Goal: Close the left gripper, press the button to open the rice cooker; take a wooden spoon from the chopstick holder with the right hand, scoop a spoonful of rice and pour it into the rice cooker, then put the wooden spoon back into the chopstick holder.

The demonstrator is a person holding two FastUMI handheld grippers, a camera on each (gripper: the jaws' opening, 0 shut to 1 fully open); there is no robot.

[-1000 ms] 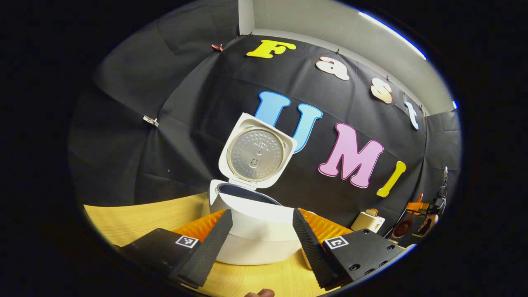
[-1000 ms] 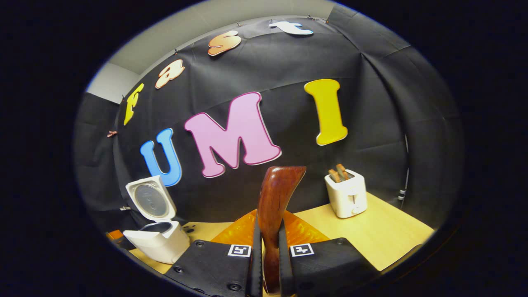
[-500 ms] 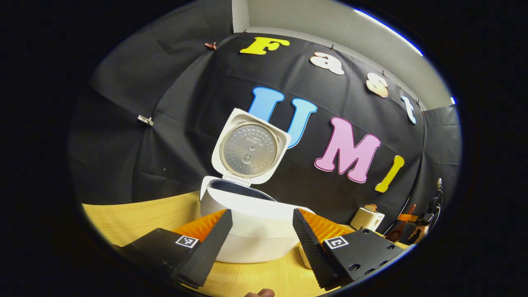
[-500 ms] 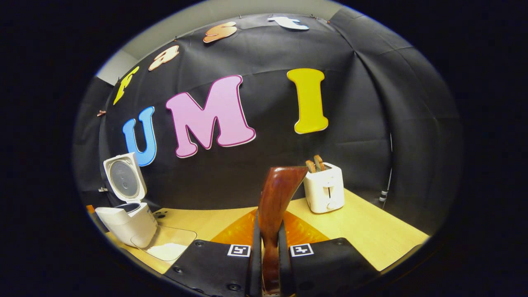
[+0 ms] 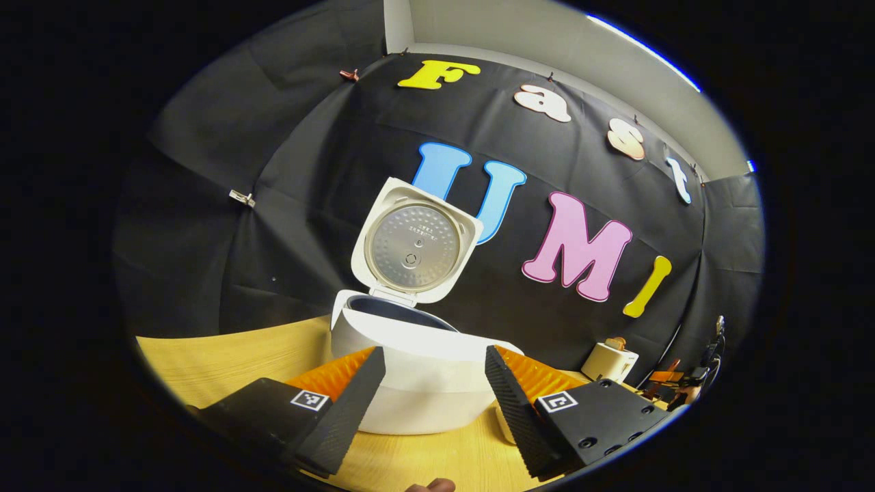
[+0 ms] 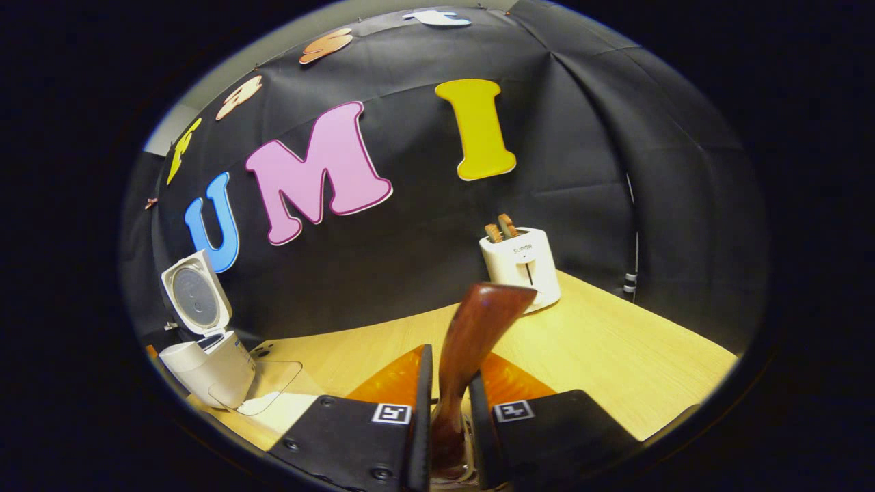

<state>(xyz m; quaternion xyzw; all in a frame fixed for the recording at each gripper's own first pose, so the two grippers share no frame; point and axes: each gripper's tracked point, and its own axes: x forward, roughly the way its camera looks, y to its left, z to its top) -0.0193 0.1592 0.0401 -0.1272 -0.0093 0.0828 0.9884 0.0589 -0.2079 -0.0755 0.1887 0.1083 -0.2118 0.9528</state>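
Observation:
The white rice cooker (image 5: 417, 383) stands right in front of my left gripper (image 5: 434, 403), its lid (image 5: 410, 246) raised and the dark pot showing. The left jaws are wide open and hold nothing. In the right gripper view the brown wooden spoon (image 6: 472, 335) stands between the fingers of my right gripper (image 6: 448, 424), handle up and leaning right. The jaws are slightly parted and the left finger seems just clear of it. The spoon's lower end is hidden below the fingers. The cooker (image 6: 205, 365) also sits at far left there.
A clear tray with white rice (image 6: 263, 396) lies on the wooden table (image 6: 615, 355) beside the cooker. A white toaster (image 6: 521, 263) with two bread slices stands at the back near the black wall. The toaster (image 5: 610, 362) appears in the left view too.
The right gripper's jaws have parted a little and the spoon now leans right. That view has tipped down toward the table. The left gripper has barely moved.

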